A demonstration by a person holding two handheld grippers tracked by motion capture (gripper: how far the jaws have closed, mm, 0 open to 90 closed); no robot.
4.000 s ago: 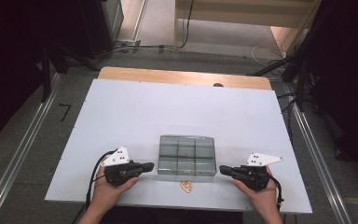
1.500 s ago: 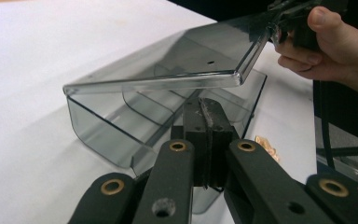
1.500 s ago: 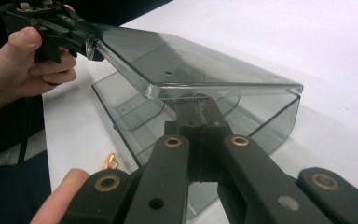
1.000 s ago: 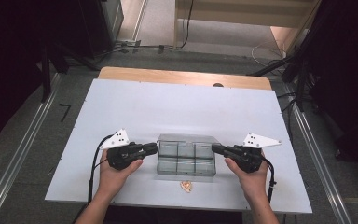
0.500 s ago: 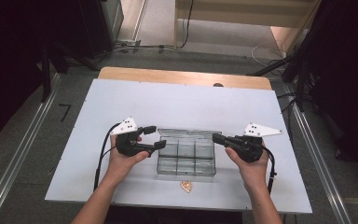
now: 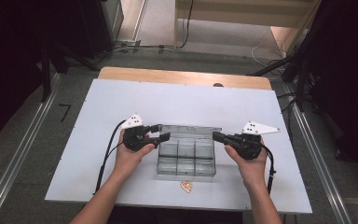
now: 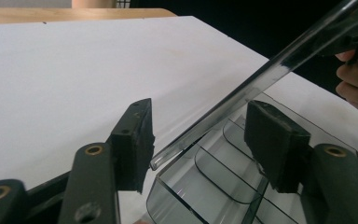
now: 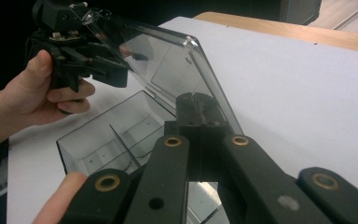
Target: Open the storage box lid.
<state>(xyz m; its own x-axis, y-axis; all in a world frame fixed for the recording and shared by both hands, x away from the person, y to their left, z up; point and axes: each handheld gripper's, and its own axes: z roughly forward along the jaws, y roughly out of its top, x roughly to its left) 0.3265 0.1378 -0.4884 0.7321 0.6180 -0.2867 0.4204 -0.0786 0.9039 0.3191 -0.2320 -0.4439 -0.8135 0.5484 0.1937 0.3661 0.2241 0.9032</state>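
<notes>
A clear plastic compartment box [image 6: 186,156] sits near the front middle of the white table [image 6: 191,102]. Its clear lid [image 6: 189,129] is raised and tilted back from the far side. My left gripper [image 6: 163,133] is open at the box's far left corner. In the left gripper view the lid's edge [image 7: 261,74] runs between the spread pads [image 7: 135,140]. My right gripper [image 6: 216,136] is shut at the box's far right corner. In the right gripper view its closed tips [image 8: 198,107] rest against the lid's side edge [image 8: 214,84], with empty compartments [image 8: 102,140] below.
A small orange-and-white object [image 6: 186,186] lies on the table just in front of the box. Wooden board [image 6: 182,77] borders the table's far edge. Cables trail from both grippers toward the front. Metal rails [image 6: 18,154] run along the floor on either side.
Both grippers moved from the front corners to the box's far corners. The closed lid has swung up and back. The left gripper's jaws have spread.
</notes>
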